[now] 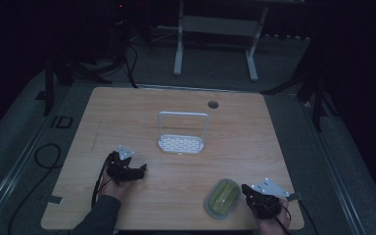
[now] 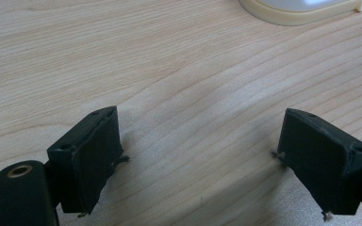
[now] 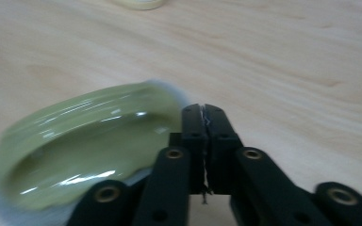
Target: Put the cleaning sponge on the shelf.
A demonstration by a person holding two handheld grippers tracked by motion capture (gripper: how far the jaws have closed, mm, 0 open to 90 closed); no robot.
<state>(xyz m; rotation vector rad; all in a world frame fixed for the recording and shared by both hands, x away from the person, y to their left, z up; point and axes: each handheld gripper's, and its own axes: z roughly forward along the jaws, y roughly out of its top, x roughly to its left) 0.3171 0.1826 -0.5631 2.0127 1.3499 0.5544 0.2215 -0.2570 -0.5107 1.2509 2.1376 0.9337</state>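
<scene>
Your right gripper [image 1: 247,188] sits at the near right corner of the table [image 1: 127,107], with your hand coming in over the near edge under it and the grey plate on top facing up. Its jaws point left, toward the green dish [image 1: 222,198], and in the right gripper view [image 3: 203,117] they are pressed together pad to pad with nothing between them. The green dish [image 3: 82,150] lies flat on the surface just beside those closed tips, close to the near edge and right of its middle; whether the tips touch its rim you cannot tell from these frames. Your left gripper [image 1: 142,169] rests lower left of the table's centre, your sleeve and forearm rising from the near edge at the left and the wrist bent so the jaws aim right. In the left gripper view [image 2: 200,150] the jaws stand wide apart over bare wood, holding nothing, pads low to the surface. Farther back, near the centre of the table, the white rack [image 1: 182,133] stands upright, its perforated base flat on the wood and its frame rising at the far side; its pale base edge [image 2: 287,12] appears ahead of the left jaws. A round cable hole [image 1: 213,104] lies by the far edge, right of centre.
</scene>
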